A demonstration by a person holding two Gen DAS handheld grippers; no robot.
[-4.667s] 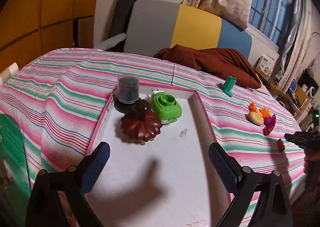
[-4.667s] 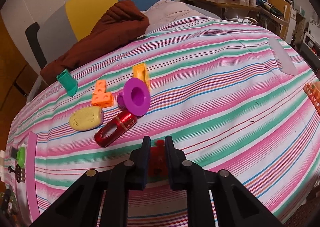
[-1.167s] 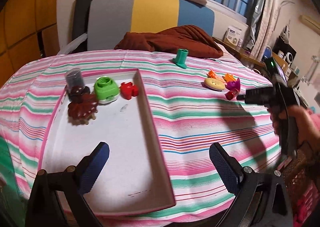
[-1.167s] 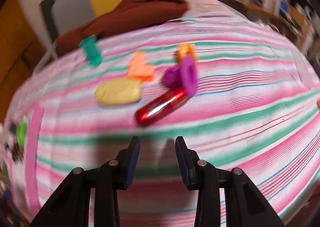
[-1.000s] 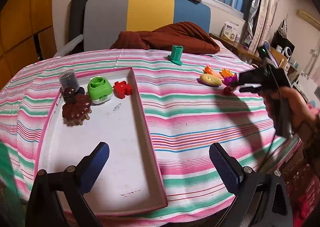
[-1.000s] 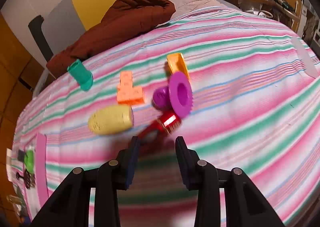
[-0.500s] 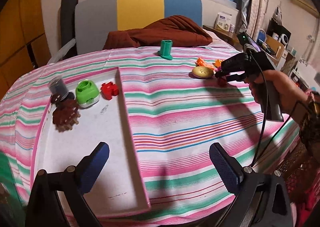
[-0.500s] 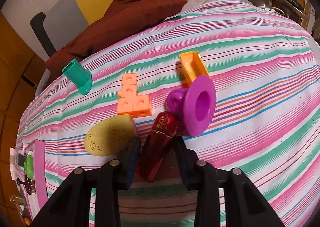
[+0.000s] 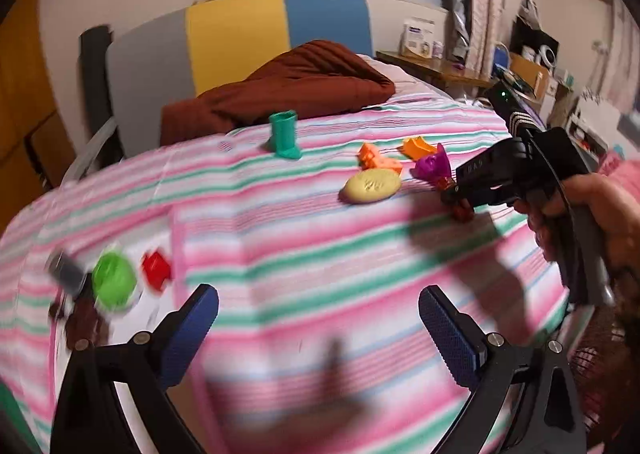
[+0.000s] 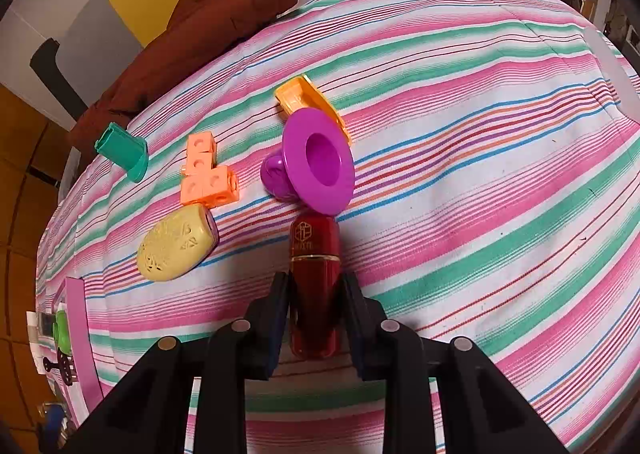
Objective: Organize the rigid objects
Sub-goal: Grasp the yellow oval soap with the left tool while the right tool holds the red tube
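Observation:
A dark red bottle (image 10: 314,254) lies on the striped cloth, its cap end against a purple funnel-shaped piece (image 10: 320,162). My right gripper (image 10: 314,294) straddles the bottle's lower half; its jaws are closing and the pads press on the bottle's sides. In the left wrist view a hand holds that gripper (image 9: 456,198) low over the bottle (image 9: 462,210). My left gripper (image 9: 318,318) stands open over bare cloth with nothing between its fingers. The white tray with a pink rim (image 10: 78,318) lies far left, holding a green piece (image 9: 114,282) and a red piece (image 9: 156,272), both blurred.
Around the bottle lie a yellow oval piece (image 10: 176,246), orange linked cubes (image 10: 206,178), an orange scoop (image 10: 304,98) and a teal boot-shaped piece (image 10: 124,150). A brown blanket (image 9: 288,90) is heaped at the far edge. Furniture and clutter stand to the right.
My right gripper has come down over the red bottle and its jaws have narrowed onto it. The left gripper has swung right, so the tray has slid to the left edge of its view.

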